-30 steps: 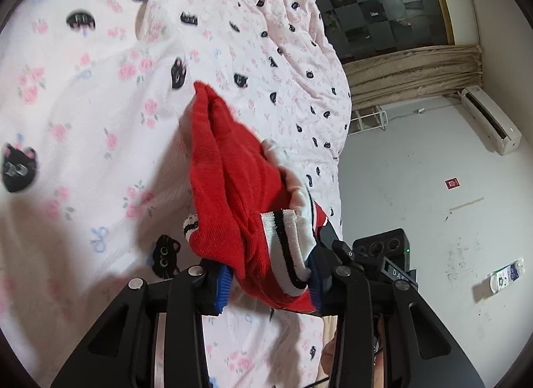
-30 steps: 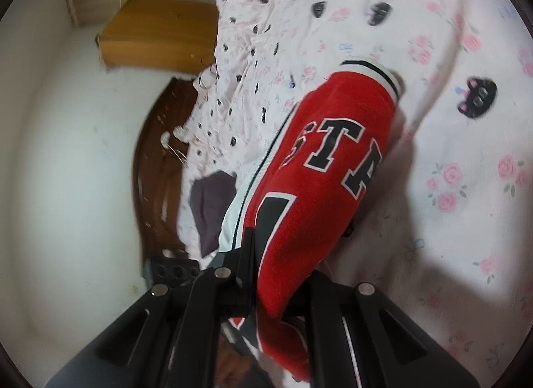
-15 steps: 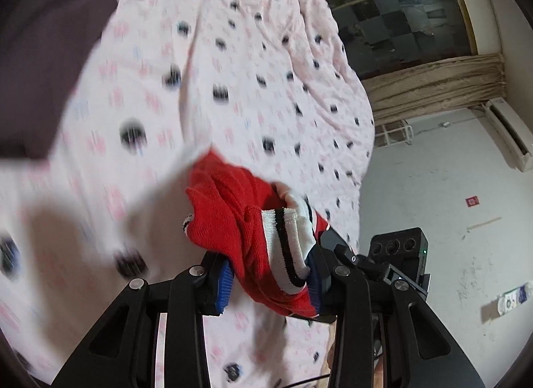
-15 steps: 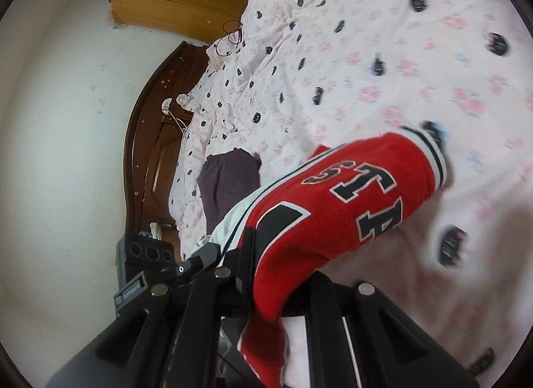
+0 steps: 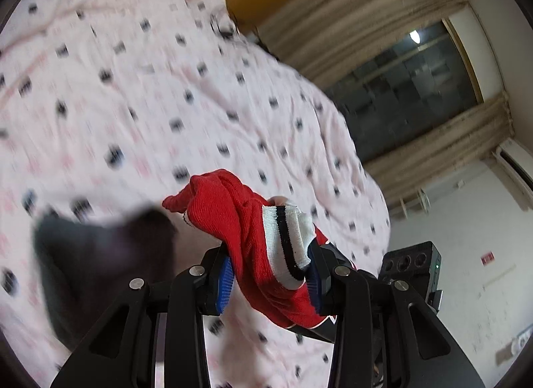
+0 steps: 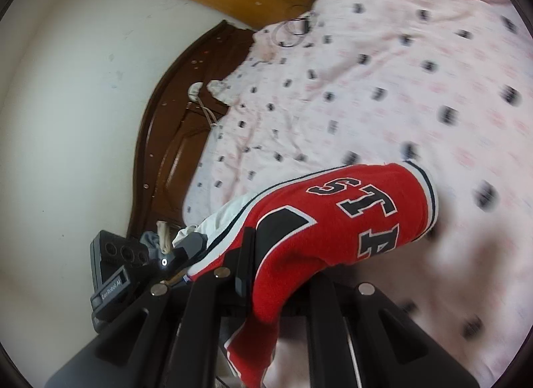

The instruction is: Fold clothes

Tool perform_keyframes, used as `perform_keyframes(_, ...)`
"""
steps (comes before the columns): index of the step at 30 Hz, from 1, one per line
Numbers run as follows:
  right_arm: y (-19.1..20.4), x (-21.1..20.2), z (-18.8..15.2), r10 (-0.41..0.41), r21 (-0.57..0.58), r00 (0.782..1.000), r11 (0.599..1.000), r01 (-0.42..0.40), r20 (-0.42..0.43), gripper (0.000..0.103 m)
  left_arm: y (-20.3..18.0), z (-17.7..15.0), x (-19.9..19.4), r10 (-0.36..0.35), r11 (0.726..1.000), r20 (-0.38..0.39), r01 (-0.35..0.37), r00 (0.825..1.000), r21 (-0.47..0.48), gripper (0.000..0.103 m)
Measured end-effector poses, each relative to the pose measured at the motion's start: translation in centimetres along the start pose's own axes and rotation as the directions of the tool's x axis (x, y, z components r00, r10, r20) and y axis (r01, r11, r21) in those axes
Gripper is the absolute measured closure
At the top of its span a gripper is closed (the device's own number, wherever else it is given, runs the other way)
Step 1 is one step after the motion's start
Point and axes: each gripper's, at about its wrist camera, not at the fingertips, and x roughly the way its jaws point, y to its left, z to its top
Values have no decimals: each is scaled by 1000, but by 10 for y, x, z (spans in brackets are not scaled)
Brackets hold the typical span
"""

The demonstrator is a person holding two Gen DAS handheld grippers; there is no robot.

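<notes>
Nearest to you, your left gripper [image 5: 269, 279] has its blue pads [image 5: 224, 283] clamped on a bunched fold of the red garment [image 5: 246, 221], with the white cuff striped in black [image 5: 286, 248] pressed against the right-hand pad. Your right gripper [image 6: 279, 283] is pinched nearly together on another part of the same red garment [image 6: 333, 221], whose black letters edged in white [image 6: 363, 208] face the camera while a loose end hangs down between the fingers. In both views the garment is held up off the pink patterned bedsheet [image 5: 166, 104], which is blurred. A dark piece of clothing [image 5: 100, 261] lies on the sheet to the left of your left gripper, also blurred. Beyond the bed, the right wrist view shows the dark wooden headboard [image 6: 173, 141] against a white wall [image 6: 66, 104]; the left wrist view shows beige curtains [image 5: 349, 21] around a dark window [image 5: 406, 88].
</notes>
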Motion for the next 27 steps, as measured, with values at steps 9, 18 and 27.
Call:
perform_keyframes(9, 31, 95, -3, 26, -90, 991, 995, -38, -130, 93, 64, -2, -33, 80, 996, 72, -77, 994, -49, 71)
perform_keyframes(18, 14, 100, -69, 18, -158, 961, 985, -64, -276, 93, 101, -89, -64, 84, 989, 131, -66, 988, -132, 71)
perform_keyframes(27, -4, 105, -124, -139, -239, 924, 970, 54, -357, 90, 122, -156, -60, 130, 983, 124, -111, 984, -148, 71)
